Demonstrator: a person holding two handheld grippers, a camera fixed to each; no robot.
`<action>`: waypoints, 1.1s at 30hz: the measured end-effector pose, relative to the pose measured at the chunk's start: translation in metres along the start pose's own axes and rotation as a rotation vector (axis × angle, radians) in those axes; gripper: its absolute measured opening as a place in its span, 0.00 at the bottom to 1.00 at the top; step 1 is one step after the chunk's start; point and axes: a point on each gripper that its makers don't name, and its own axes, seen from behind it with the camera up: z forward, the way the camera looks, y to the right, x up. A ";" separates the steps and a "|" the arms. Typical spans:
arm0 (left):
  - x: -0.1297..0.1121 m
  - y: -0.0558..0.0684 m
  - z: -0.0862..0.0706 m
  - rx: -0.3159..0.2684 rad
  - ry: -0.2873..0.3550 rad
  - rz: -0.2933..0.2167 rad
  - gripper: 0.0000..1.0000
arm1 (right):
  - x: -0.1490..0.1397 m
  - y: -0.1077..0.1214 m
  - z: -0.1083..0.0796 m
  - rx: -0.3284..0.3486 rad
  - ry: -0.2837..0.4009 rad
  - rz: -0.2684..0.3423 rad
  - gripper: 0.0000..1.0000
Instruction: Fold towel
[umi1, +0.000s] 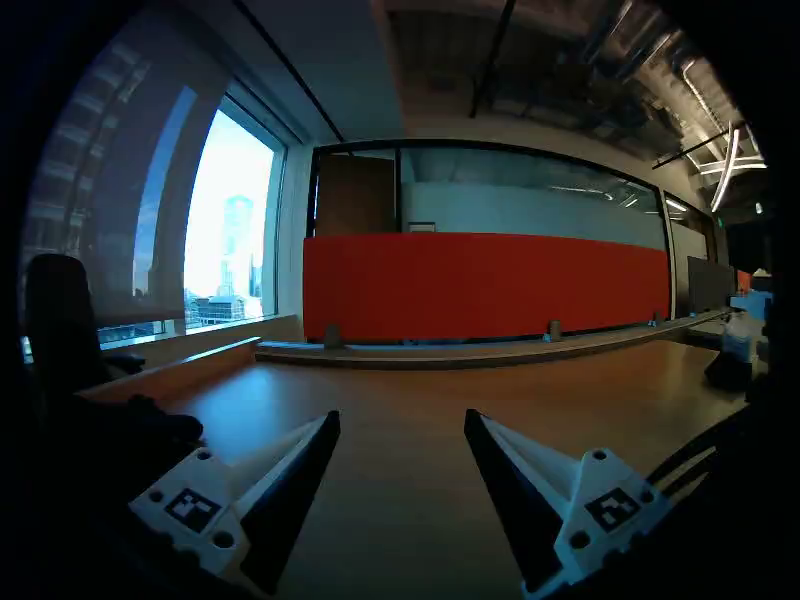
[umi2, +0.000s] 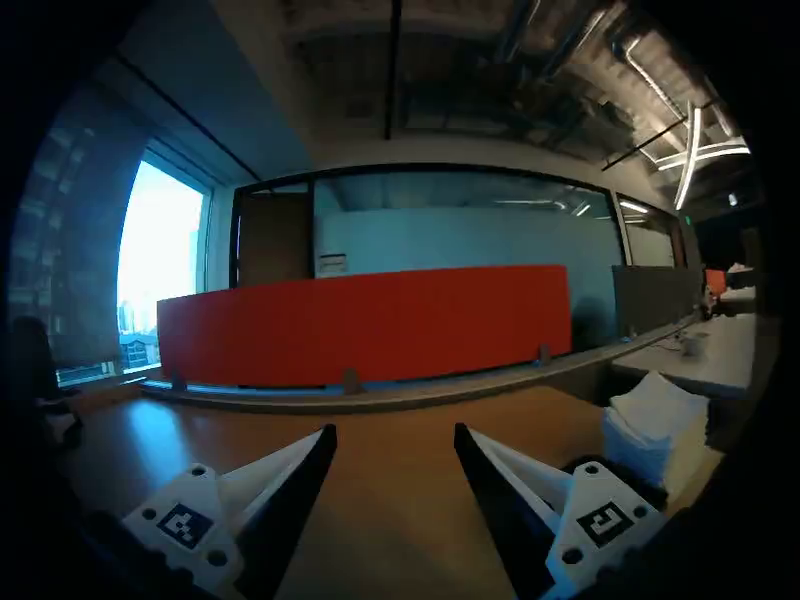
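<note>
1. Left gripper: fingers spread wide, nothing between them, touching nothing. Bare wooden table shows through the gap and ahead of the tips.
2. Right gripper: fingers likewise wide apart and empty, gap over the same table top.
3. Towel stack: white, folded, piled. In right gripper view it sits just outside the right-hand finger, slightly ahead of it, near the table edge. No contact w/ the finger that can be made out.
4. Dark lump: outside the left-hand finger in left gripper view. Too dim to identify, poss. cloth.
5. Red divider panel: well ahead of the fingertips, along the table's far edge.
6. Window: ahead and left of the left gripper's fingers, bright.
</note>
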 end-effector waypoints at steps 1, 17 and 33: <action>0.000 0.000 0.000 0.000 0.000 0.000 0.92 | -0.003 -0.001 0.000 0.001 0.000 -0.002 0.91; 0.000 0.000 0.000 0.000 0.000 0.000 0.92 | -0.040 -0.002 -0.008 0.018 -0.007 -0.057 0.91; 0.001 0.001 0.000 0.000 0.000 0.000 0.92 | -0.054 -0.007 -0.009 0.019 -0.036 -0.065 0.91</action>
